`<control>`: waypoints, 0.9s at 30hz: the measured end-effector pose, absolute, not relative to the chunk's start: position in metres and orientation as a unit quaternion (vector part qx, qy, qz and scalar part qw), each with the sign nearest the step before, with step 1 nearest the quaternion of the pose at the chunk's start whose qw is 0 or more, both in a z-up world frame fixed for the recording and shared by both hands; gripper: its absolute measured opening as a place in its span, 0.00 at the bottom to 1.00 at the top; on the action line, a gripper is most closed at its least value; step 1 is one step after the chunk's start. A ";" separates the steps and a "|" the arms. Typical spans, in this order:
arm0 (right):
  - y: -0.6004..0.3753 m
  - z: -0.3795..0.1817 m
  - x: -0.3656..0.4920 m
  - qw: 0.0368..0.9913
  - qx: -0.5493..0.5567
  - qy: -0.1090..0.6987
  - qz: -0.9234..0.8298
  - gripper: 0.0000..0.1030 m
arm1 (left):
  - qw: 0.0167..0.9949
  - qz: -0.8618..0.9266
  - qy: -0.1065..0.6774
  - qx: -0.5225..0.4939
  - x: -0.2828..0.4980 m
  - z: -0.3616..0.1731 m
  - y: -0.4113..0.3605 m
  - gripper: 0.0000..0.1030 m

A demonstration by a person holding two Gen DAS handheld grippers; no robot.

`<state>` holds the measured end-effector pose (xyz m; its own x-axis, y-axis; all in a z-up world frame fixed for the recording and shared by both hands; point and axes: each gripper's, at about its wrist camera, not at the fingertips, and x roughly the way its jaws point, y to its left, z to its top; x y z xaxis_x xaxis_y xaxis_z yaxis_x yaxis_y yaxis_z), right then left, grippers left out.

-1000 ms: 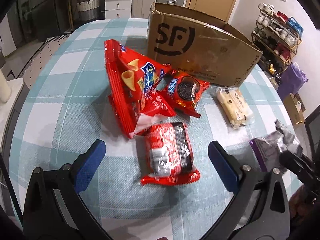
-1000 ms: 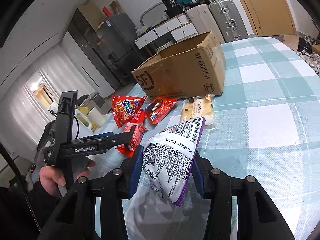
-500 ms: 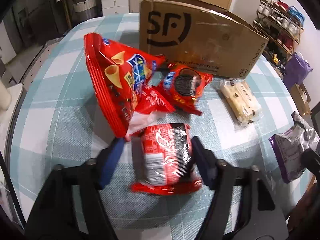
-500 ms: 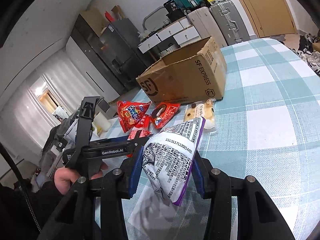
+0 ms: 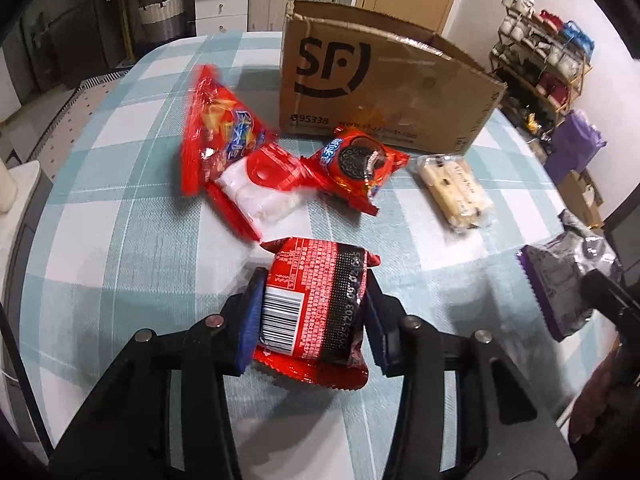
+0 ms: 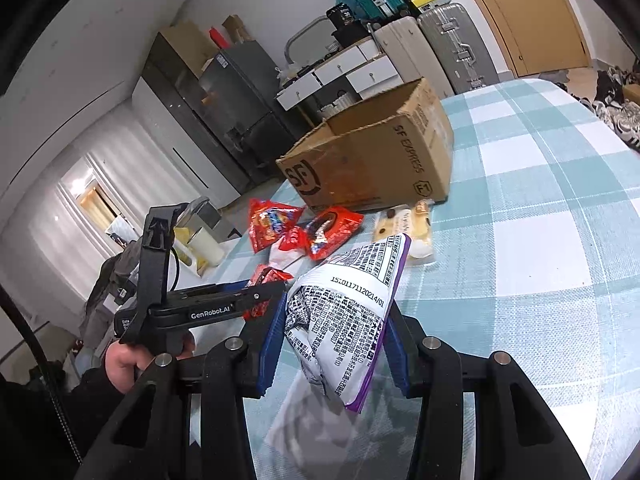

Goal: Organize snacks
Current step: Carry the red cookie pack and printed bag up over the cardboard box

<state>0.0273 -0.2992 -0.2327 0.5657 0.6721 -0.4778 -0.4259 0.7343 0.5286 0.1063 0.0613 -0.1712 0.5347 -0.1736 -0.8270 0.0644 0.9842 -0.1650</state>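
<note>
Left hand-held gripper point(image 5: 311, 316), bottom centre of the left wrist view, has just been closing and now clamps the red-and-black snack pack point(image 5: 316, 304) between its blue pads, pack at the worktop point(image 5: 120, 240) surface, lift not clear; right hand-held gripper point(image 6: 331, 340), bottom centre of the right wrist view, is closed on the purple-and-white snack bag point(image 6: 344, 320), held above the cloth; so two snacks gripped, none seen going into the cardboard box point(image 5: 380, 84) at top centre; box interior hidden, cannot tell what is inside; left on the worktop in front of the box: red chip bag point(image 5: 216, 128) centre left, red cookie pack point(image 5: 356, 164) centre, pale bar pack point(image 5: 454, 188) centre right; judged early, most sorting remains.
</note>
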 end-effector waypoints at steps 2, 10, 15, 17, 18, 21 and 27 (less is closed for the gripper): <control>-0.296 -0.230 0.025 0.867 0.177 0.342 0.316 0.44 | 0.877 -0.070 0.472 -0.060 0.099 -0.167 0.064 0.41; -0.286 -0.218 0.015 0.873 0.167 0.339 0.307 0.44 | 0.884 -0.089 0.453 -0.069 0.079 -0.148 0.071 0.41; -0.280 -0.212 0.012 0.876 0.160 0.343 0.299 0.44 | 0.892 -0.094 0.434 -0.081 0.071 -0.133 0.071 0.41; -0.278 -0.210 0.012 0.877 0.157 0.343 0.298 0.44 | 0.898 -0.102 0.420 -0.084 0.070 -0.128 0.071 0.41; -0.276 -0.208 0.012 0.877 0.156 0.343 0.298 0.44 | 0.899 -0.105 0.416 -0.084 0.069 -0.124 0.071 0.41; -0.272 -0.202 0.013 0.876 0.155 0.341 0.303 0.44 | 0.903 -0.115 0.405 -0.085 0.067 -0.114 0.069 0.41; -0.264 -0.187 0.020 0.876 0.156 0.336 0.310 0.44 | 0.912 -0.130 0.382 -0.075 0.069 -0.090 0.068 0.41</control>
<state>0.0203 -0.2643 -0.1869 0.5820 0.6475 -0.4919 -0.4380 0.7593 0.4813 0.0689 0.0682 -0.0903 0.6750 -0.2948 -0.6764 0.1805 0.9548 -0.2360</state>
